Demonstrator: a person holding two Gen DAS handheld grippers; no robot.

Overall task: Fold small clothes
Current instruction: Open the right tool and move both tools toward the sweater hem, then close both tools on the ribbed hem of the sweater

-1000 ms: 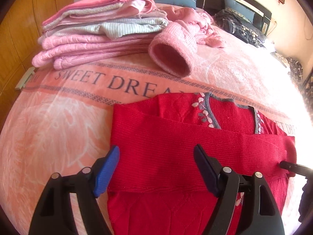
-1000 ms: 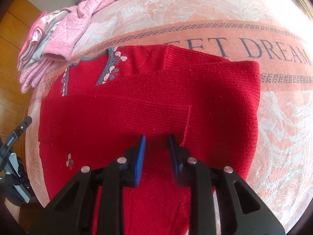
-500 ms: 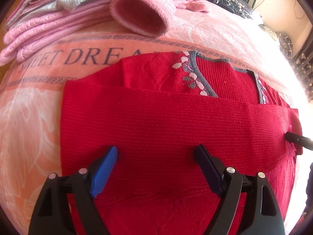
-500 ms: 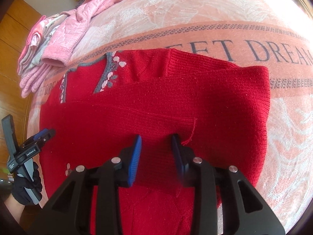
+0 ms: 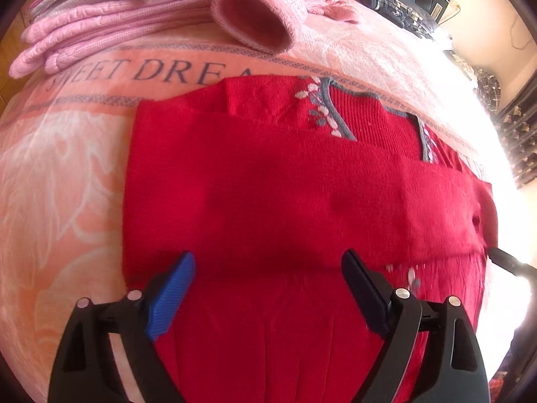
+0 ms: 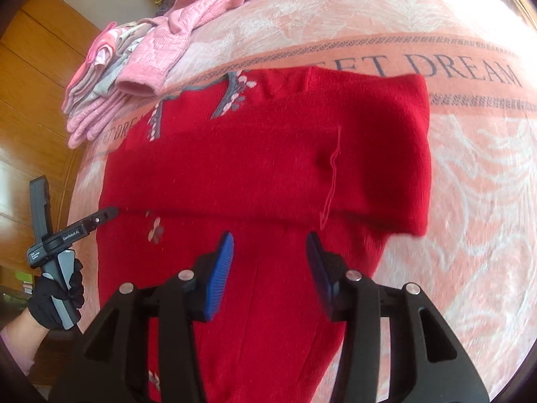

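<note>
Two grippers are being held over a red sweater [image 5: 268,201] lying sleeve-folded on the bed blanket [image 5: 60,184]: left gripper [image 5: 268,265] fingers wide apart, right gripper [image 6: 270,252] fingers apart. Pink folded clothes [image 5: 100,23] are sitting at 11 o'clock.

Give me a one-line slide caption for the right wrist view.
Open right gripper above a red sweater, sleeves folded across, on a pink blanket; left gripper at its edge.

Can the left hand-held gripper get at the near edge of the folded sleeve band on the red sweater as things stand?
Probably yes. The left hand-held gripper is open just over the red sweater, its fingers straddling the band's edge, with nothing lying between.
</note>
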